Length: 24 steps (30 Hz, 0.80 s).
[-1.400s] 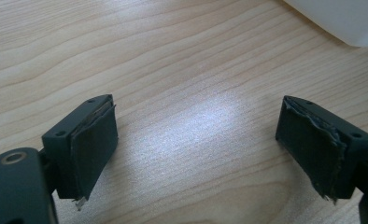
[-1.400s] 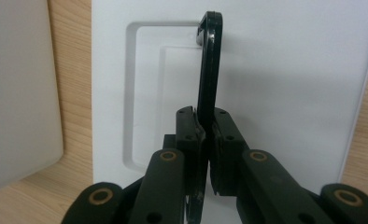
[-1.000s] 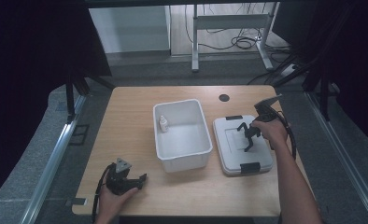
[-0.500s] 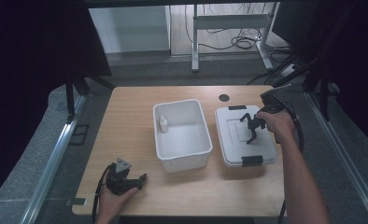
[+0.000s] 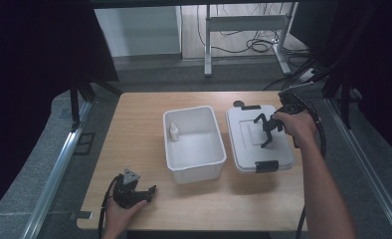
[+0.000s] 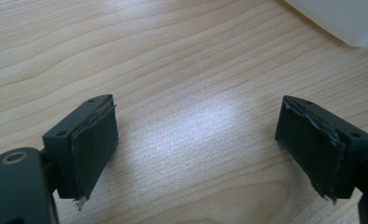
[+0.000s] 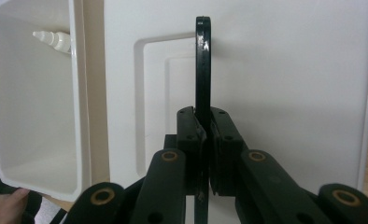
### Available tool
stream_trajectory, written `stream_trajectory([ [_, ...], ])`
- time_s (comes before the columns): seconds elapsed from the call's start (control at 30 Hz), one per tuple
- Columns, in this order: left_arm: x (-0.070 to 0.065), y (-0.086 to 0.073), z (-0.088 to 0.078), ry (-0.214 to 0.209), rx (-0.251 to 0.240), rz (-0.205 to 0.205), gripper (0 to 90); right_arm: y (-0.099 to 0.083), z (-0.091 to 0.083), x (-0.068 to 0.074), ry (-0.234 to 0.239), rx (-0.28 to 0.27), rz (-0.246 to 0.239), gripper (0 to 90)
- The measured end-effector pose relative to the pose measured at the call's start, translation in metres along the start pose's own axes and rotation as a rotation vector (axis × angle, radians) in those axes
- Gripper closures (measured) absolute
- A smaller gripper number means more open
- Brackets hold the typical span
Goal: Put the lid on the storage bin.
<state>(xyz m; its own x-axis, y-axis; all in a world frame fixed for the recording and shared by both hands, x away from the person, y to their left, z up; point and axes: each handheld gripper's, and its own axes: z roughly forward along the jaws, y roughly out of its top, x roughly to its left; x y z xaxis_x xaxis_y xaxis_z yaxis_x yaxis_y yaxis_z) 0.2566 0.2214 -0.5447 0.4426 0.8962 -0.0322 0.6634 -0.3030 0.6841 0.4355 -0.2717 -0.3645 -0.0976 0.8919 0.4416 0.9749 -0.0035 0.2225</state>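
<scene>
The right gripper (image 5: 264, 130) pinches the black handle (image 7: 202, 65) of the white lid (image 5: 257, 137), right of the open bin (image 5: 193, 142), while the left gripper (image 6: 196, 144) rests near-left on the tabletop (image 5: 139, 124), jaws spread.

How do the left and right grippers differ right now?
The left gripper has its jaws spread wide with nothing between them, while the right gripper is shut on the lid's black handle. The left gripper sits low at the table's near edge; the right gripper is over the white lid. Both have black jaws.
</scene>
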Motion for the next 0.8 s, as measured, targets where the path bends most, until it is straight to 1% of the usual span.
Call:
stream_trajectory([
  [0.13, 0.000, 0.000, 0.000, 0.000, 0.002, 0.000, 12.9, 0.001, -0.007, 0.001, -0.012, -0.012, 0.002, 85.0],
  [0.27, 0.000, 0.000, 0.000, -0.001, 0.002, 0.001, 12.8, 0.001, -0.013, 0.004, -0.014, -0.020, 0.009, 85.0],
  [0.47, 0.000, 0.000, 0.000, -0.001, 0.002, 0.001, 12.9, 0.001, -0.021, 0.011, -0.016, -0.029, -0.001, 85.0],
  [0.53, 0.000, 0.000, 0.000, -0.001, 0.002, 0.001, 12.8, 0.002, -0.024, 0.014, -0.017, -0.034, 0.000, 85.0],
  [0.57, 0.000, 0.000, 0.000, -0.001, 0.002, 0.001, 12.8, 0.002, -0.029, 0.019, -0.020, -0.039, -0.009, 85.0],
  [0.63, 0.000, 0.000, 0.000, -0.001, 0.002, 0.001, 12.8, 0.002, -0.031, 0.021, -0.021, -0.042, -0.009, 85.0],
  [0.8, 0.000, 0.000, 0.000, -0.002, 0.004, 0.004, 12.7, 0.003, -0.042, 0.037, -0.026, -0.061, -0.009, 85.0],
])
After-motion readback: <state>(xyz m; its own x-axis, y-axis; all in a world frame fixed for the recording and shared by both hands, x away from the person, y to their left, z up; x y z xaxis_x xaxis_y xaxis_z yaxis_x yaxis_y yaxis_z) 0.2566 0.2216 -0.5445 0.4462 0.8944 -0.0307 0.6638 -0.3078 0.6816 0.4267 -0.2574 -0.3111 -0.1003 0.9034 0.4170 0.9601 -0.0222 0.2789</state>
